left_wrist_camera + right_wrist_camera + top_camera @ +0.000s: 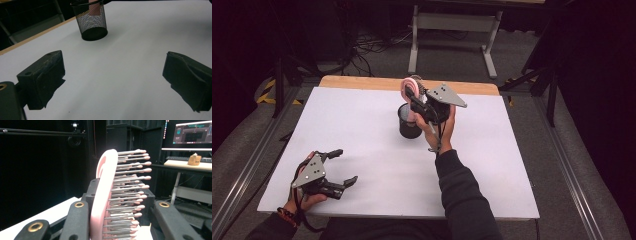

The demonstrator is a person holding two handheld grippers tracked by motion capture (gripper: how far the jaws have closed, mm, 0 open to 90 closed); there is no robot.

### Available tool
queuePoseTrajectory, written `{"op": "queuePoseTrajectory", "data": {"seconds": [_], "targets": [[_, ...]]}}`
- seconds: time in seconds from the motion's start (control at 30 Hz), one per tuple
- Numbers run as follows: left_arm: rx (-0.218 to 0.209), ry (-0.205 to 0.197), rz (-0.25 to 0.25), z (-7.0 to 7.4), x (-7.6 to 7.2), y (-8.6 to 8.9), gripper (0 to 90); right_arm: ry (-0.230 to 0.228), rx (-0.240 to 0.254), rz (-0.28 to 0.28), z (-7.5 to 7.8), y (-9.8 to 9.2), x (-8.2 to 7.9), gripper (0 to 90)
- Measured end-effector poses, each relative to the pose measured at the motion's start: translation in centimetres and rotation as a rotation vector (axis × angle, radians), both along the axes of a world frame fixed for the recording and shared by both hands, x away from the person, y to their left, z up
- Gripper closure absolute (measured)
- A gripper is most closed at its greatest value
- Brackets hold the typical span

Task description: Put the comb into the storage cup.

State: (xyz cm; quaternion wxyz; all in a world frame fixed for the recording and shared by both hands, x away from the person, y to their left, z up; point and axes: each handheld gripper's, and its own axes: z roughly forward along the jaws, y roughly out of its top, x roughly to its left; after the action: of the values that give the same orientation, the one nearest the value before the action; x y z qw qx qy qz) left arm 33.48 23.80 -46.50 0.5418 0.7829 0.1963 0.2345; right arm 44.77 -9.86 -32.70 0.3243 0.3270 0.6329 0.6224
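The right gripper (pixel 413 96) is raised above the far centre of the white-topped counter (pixel 377 165), directly over the black wire-mesh cylindrical cup (pixel 409 122). Its fingers are clamped on a pink plastic hairbrush with metal, pink-tipped bristles (pixel 409 85). In the right gripper view, the pink plastic hairbrush (pixel 110 195) stands upright on edge between the two black fingers (pixel 77 220), with the bristles pointing toward the right of that view.

The black wire-mesh cup stands upright on the counter. In the left gripper view, the cup (pixel 92 21) appears ahead of the left gripper, and something pink shows through the mesh near its rim; what it is cannot be determined.

The left gripper (pixel 345 167) is held low over the near left corner of the counter, well apart from the cup. Its fingers (pixel 43 75) are spread wide apart with only bare counter surface between them.
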Motion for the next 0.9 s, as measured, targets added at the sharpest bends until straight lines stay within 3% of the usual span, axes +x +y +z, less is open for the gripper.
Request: {"op": "queuePoseTrajectory", "data": {"seconds": [0.1,0.27,0.3,0.33,0.53,0.9], "targets": [[-0.001,0.001,-0.002,0.0,0.0,-0.1,4.9,0.004,-0.020,0.005,-0.6,-0.2,0.3,63.3],[-0.002,0.000,-0.001,0.0,0.0,-0.1,4.9,0.030,-0.013,0.006,-1.6,-0.2,0.4,63.2],[-0.001,0.001,-0.002,-0.1,0.0,-0.1,4.9,0.037,-0.002,-0.020,-1.6,-0.2,0.5,63.2],[-0.001,0.003,-0.004,-0.1,0.0,-0.1,4.9,0.036,-0.014,0.004,-1.8,-0.2,0.5,63.2],[-0.001,-0.005,0.006,0.0,0.0,-0.1,5.5,0.053,0.009,-0.002,-2.3,-0.3,0.6,63.1],[-0.003,-0.006,0.005,-0.1,0.0,-0.1,5.7,0.067,-0.003,0.003,-3.2,-0.4,0.7,63.0]]}}
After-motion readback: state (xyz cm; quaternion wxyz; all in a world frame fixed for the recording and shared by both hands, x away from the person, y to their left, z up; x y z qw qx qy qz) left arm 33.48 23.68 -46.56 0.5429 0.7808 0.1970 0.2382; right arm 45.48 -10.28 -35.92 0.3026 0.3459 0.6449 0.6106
